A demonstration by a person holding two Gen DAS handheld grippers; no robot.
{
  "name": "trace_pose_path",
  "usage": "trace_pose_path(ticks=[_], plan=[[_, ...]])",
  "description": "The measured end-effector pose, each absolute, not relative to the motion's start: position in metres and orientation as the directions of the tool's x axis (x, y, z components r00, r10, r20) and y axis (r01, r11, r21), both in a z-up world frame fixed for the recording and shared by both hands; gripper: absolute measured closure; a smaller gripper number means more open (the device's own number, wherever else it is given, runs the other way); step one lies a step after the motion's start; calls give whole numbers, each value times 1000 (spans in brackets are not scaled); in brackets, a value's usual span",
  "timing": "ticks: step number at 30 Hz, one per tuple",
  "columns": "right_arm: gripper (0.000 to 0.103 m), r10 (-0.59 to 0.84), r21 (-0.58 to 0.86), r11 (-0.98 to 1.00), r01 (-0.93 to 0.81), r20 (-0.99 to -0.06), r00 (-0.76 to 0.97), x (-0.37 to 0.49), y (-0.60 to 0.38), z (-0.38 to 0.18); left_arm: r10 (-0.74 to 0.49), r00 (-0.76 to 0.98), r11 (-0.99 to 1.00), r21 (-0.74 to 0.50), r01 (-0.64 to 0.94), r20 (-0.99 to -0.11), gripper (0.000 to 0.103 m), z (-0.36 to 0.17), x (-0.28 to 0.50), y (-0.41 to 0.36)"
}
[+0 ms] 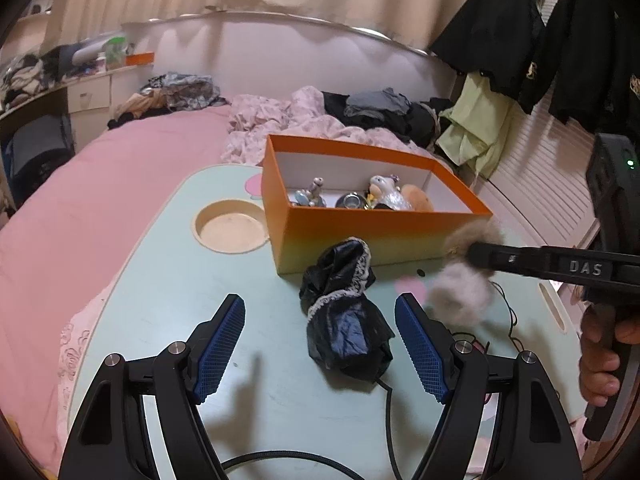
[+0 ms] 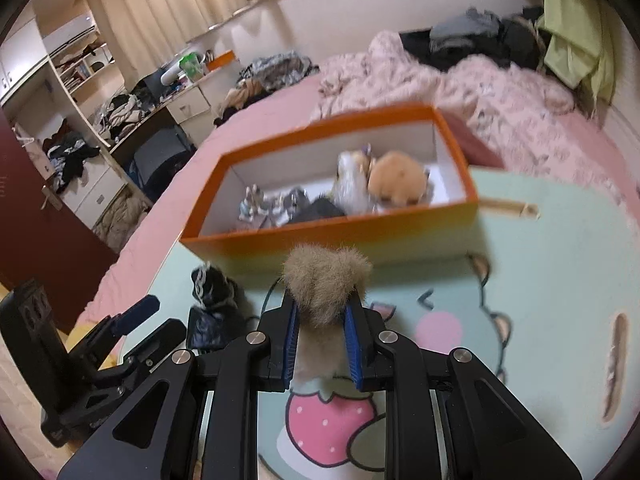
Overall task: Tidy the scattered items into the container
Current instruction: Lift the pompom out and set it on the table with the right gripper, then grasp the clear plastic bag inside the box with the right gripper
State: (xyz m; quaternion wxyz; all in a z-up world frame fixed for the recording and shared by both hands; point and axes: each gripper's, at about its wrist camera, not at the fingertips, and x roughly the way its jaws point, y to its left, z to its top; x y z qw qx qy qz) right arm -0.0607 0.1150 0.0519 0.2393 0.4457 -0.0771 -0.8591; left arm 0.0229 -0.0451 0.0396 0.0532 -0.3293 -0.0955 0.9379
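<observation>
An orange box stands on the pale green lap table, holding small figurines and an orange plush. My right gripper is shut on a fluffy beige-and-white pompom, held above the table just in front of the box's near wall. A crumpled black cloth with lace trim lies on the table. My left gripper stands open, its blue pads on either side of the cloth, not touching it.
A round cup recess is sunk in the table left of the box. A black cable runs over the table near the cloth. The table rests on a pink bed with piled bedding and clothes behind. A hand holds the right gripper's handle.
</observation>
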Motion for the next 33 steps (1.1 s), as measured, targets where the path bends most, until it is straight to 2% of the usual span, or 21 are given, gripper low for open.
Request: trace_pose_path(ticks=[9,18,22,25,29,31,33], plan=[[75,-553,423,-831,360,-694,-460,-52,116,53,163,-772,-978,-202,-46,-614,26,39,22,-38],[72,-498,380,-866,324,-713,-494,-54,119,62,164,-776,-977,-209,-42,-609,26,43,22,-42],[72,-427,260,-898,355,-713,-556,-66,107,85,161,-777,-977,-207,-41,-608,26,49,18,-47],[72,-333,174,-935,309,-729,-598,-90,110,90,131,-773,-982,-188,-15,-620,26,58,4,-54],[72,-253,129,-960,250,-780,-572,-126,122,76,93,-732,-987,-161,23,-675,26,56,-24,-61],[72,-242,135,-962,238,-827,-508,-135,123,63,105,-713,-985,-170,21,-693,26,50,-36,-64],[72,-290,190,-949,252,-843,-454,-131,122,56,111,-698,-983,-183,29,-707,26,43,-46,-67]])
